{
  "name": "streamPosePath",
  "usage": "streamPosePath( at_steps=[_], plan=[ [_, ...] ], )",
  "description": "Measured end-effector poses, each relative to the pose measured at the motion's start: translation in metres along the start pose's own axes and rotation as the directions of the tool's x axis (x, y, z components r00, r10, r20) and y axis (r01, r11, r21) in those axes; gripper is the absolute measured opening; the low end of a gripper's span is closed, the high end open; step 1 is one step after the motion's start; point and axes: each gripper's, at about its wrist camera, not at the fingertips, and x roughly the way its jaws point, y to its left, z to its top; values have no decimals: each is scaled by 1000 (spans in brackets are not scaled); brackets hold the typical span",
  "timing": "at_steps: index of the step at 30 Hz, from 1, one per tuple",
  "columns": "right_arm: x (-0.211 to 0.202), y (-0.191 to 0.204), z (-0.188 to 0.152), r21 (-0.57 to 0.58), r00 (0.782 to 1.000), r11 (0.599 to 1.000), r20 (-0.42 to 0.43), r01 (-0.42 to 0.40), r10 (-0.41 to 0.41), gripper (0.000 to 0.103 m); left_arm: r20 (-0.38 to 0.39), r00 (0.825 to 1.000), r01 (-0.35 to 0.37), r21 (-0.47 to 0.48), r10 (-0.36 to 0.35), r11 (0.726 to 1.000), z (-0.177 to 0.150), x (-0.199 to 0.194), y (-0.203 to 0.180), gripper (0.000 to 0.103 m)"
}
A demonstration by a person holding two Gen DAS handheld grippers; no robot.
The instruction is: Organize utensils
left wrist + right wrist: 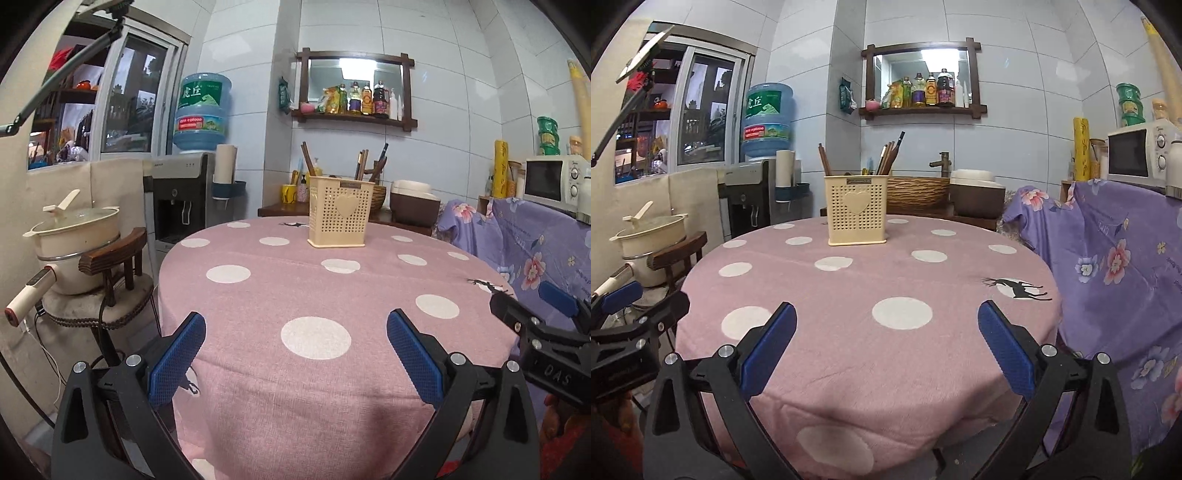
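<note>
1. Left gripper [295,339] fills the bottom of the left wrist view, jaws spread wide, blue pads [177,363] facing each other with nothing between them.
2. Right gripper [886,339] sits the same way at the bottom of its own view: jaws wide apart, empty, only tablecloth showing in the gap.
3. Each gripper peeks into the other's frame, the right one at the right edge of the left view and the left one at the lower left edge of the right view.
4. The table [332,295] takes up the centre of both frames, covered in a pink cloth with white dots.
5. The caddy [340,210], a cream perforated box with a heart on its front, stands upright on the cloth, above centre in both views and well beyond both grippers.
6. Chopsticks [824,159] rise over the caddy's rim in the right view; I cannot tell whether they stand in it or behind it.
7. A pot [74,240] rests on a stool at middle left.
8. A microwave [1137,153] sits at the right edge.
</note>
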Motion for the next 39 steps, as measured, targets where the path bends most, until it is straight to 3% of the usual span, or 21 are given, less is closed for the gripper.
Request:
streamPosePath(
  at_steps=[16, 39],
  plan=[
    [-15, -8, 0, 42, 1000, 999, 28, -3, 2, 97, 0, 1000, -29, -35, 29, 999, -5, -9, 6, 98],
    [-5, -10, -6, 50, 1000, 999, -17, -18, 19, 97, -48, 997, -65, -92, 61, 994, -10, -7, 16, 98]
  ],
)
